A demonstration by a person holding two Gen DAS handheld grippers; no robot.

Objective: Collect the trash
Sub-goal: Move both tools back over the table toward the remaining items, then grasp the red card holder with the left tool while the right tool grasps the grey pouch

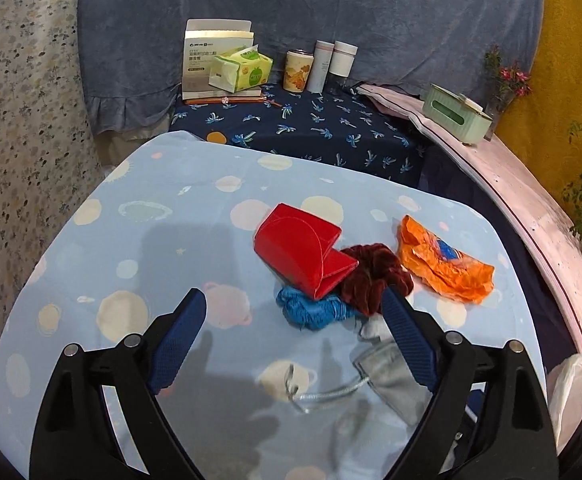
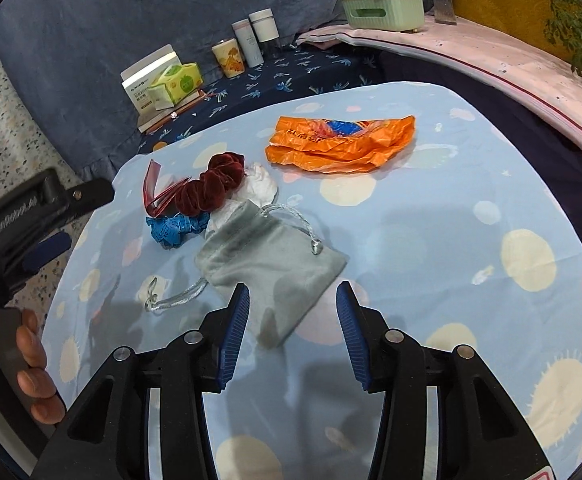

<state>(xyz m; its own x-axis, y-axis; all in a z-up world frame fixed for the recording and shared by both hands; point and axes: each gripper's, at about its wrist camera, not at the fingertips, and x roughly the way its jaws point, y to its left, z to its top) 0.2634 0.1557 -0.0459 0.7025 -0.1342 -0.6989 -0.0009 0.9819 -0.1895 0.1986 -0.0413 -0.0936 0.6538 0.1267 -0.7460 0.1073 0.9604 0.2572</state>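
Observation:
On the light-blue planet-print tablecloth (image 1: 163, 216) lies a small heap: a folded red paper box (image 1: 303, 252), a dark red velvet scrunchie (image 1: 375, 272), a crumpled blue ribbon (image 1: 315, 310), a white tissue wad (image 2: 261, 184) and a grey drawstring pouch (image 2: 267, 260). A crumpled orange plastic bag (image 2: 339, 144) lies apart, beyond them. My left gripper (image 1: 293, 294) is open just short of the blue ribbon, touching nothing. My right gripper (image 2: 293, 290) stands open over the pouch's near corner, its pads clear of the fabric. At the left edge of the right wrist view a hand (image 2: 35, 364) holds the left gripper.
Behind the table, a dark palm-print cloth (image 1: 331, 132) carries a white carton (image 1: 211, 60), a green tissue pack (image 1: 243, 70), a printed can (image 1: 297, 70) and two bottles (image 1: 333, 66). A green box (image 1: 457, 114) sits on the pink ledge at right. A white plastic bag (image 1: 571, 384) hangs off the table's right edge.

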